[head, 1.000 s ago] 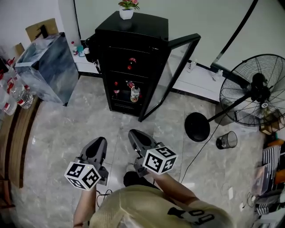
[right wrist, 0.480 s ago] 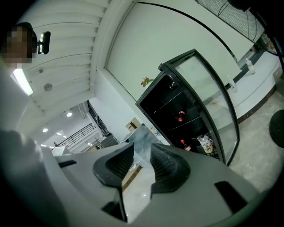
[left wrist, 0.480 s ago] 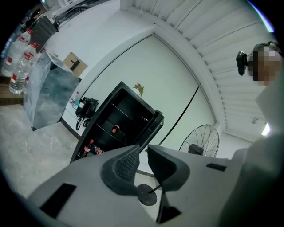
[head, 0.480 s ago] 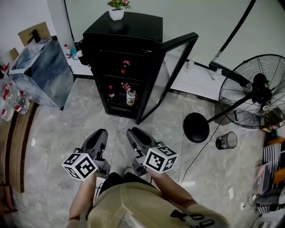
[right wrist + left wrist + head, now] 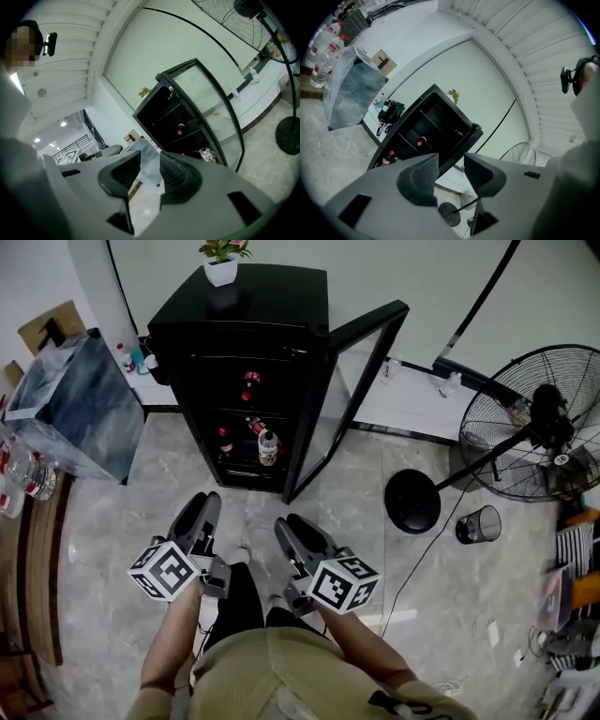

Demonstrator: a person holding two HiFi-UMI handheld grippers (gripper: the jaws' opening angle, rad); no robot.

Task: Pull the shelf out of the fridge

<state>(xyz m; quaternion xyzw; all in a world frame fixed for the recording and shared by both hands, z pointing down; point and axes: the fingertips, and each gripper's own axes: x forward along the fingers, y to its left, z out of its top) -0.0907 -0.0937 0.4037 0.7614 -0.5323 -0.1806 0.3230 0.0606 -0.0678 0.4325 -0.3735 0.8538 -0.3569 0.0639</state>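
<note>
- Shelf [image 5: 240, 411]: it is seen as a thin line across the dark inside of the fridge [image 5: 281, 306], at the far side of the floor, well apart from both tongs and untouched. Several shelves are stacked there, so the wrong one could be taken.
- Tank [image 5: 70, 399], left of the fridge: it could be knocked if the approach is swung wide to that side.
- Left tongs [image 5: 203, 509]: the jaws have just been opened wide and nothing is held between them. A thin shelf edge could be slipped off if it is not set deep between the pads before they are closed.
- Pot [image 5: 221, 270] on the fridge top: it could be shaken off if the shelf sticks and is jerked.
- Bottles [image 5: 266, 441] are kept on the shelves. If a loaded shelf is pulled fast or tipped, they could be rolled out onto the floor.
- Right tongs [image 5: 292, 526]: the jaws have just been opened to a narrower gap than the left, and are empty too. If one side is pulled harder than the other, the shelf could be skewed and jammed in its rails.
- Door [image 5: 352, 390]: it is held open at the right, and the shelf's right end could be caught on it.
- Fan stand [image 5: 412, 504], near right: it could be stepped on when the shelf is backed away.
</note>
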